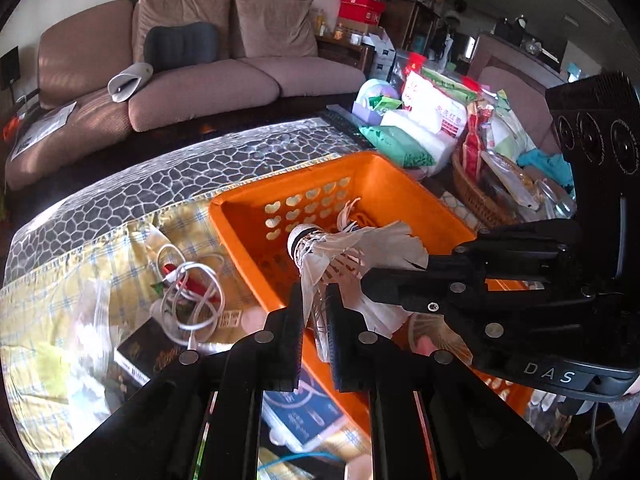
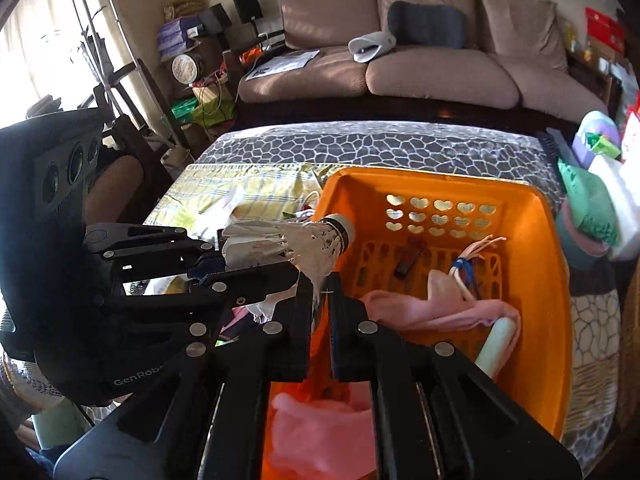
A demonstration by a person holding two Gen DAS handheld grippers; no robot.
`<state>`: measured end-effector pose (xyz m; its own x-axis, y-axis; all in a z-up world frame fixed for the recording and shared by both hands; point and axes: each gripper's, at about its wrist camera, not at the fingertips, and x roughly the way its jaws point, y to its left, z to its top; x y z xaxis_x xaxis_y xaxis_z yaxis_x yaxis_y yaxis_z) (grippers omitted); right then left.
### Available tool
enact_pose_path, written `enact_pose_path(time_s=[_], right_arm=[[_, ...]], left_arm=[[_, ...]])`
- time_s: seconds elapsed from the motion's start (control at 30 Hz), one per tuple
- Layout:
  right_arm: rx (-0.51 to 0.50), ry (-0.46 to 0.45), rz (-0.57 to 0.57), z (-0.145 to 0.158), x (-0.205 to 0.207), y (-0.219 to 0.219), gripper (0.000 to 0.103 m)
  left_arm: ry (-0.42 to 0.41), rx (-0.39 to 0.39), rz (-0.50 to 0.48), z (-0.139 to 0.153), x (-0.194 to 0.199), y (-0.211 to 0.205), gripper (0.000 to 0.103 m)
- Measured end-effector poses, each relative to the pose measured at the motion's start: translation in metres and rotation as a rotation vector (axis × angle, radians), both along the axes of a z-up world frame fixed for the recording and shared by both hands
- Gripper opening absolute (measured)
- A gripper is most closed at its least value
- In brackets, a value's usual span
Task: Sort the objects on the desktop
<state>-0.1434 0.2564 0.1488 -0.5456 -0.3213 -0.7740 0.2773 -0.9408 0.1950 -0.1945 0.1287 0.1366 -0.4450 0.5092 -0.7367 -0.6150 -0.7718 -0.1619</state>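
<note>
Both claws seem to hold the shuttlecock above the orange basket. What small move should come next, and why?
Probably open the left claw. It and the right claw both pinch the shuttlecock by its feathers, and the cork end hangs over the orange basket, so one grip seems enough.

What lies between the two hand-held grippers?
A white shuttlecock: both views show its feathers pinched by the left hand-held gripper and right hand-held gripper, above the orange basket.
</note>
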Motion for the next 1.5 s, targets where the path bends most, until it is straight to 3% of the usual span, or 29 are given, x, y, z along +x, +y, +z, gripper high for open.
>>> enact_pose_path(time_s=[0.2, 0.33, 0.47, 0.6, 0.63, 0.7, 0.77, 0.87, 1.03, 1.1, 1.13, 1.37, 1.5], right_arm=[[0.05, -0.06, 0.028, -0.038, -0.059, 0.018, 0.006], [0.055, -0.106, 0.018, -0.064, -0.083, 0.023, 0.005], [0.107, -0.157, 0.015, -0.086, -0.092, 0.021, 0.004], [0.072, -0.212, 0.027, -0.097, -0.088, 0.017, 0.005], [0.081, -0.222, 0.022, -0.096, -0.086, 0.015, 0.008], [0.102, -0.235, 0.011, -0.092, -0.083, 0.013, 0.023], [0.132, -0.218, -0.013, -0.082, -0.077, 0.013, 0.053], [0.127, -0.185, -0.024, -0.059, -0.067, 0.016, 0.052], [0.088, -0.14, -0.075, -0.022, -0.045, 0.024, 0.057], [0.099, -0.134, -0.081, -0.014, -0.033, 0.023, 0.059], [0.109, -0.136, -0.083, -0.011, -0.026, 0.021, 0.06], [0.215, -0.081, -0.1, 0.004, 0.026, 0.003, 0.097], [0.236, -0.051, -0.111, 0.017, 0.05, -0.001, 0.103]], left_arm=[[-0.056, -0.053, 0.026, -0.028, -0.051, 0.027, 0.01], [-0.017, -0.104, 0.041, -0.036, -0.057, 0.035, 0.014], [0.016, -0.008, 0.057, -0.015, -0.045, 0.014, 0.055], [0.024, 0.044, 0.062, 0.004, -0.035, -0.01, 0.055], [0.028, 0.048, 0.061, 0.009, -0.032, -0.015, 0.055], [0.035, 0.049, 0.066, 0.016, -0.026, -0.023, 0.057], [0.043, 0.041, 0.067, 0.021, -0.018, -0.031, 0.061], [0.043, 0.018, 0.071, 0.021, -0.007, -0.04, 0.068], [0.001, 0.009, 0.088, 0.012, 0.013, -0.051, 0.07], [-0.016, -0.004, 0.085, 0.008, 0.022, -0.05, 0.083], [-0.021, -0.012, 0.086, 0.007, 0.026, -0.05, 0.084], [-0.037, -0.003, 0.114, 0.01, 0.054, -0.05, 0.103], [-0.027, -0.01, 0.121, 0.017, 0.069, -0.044, 0.103]])
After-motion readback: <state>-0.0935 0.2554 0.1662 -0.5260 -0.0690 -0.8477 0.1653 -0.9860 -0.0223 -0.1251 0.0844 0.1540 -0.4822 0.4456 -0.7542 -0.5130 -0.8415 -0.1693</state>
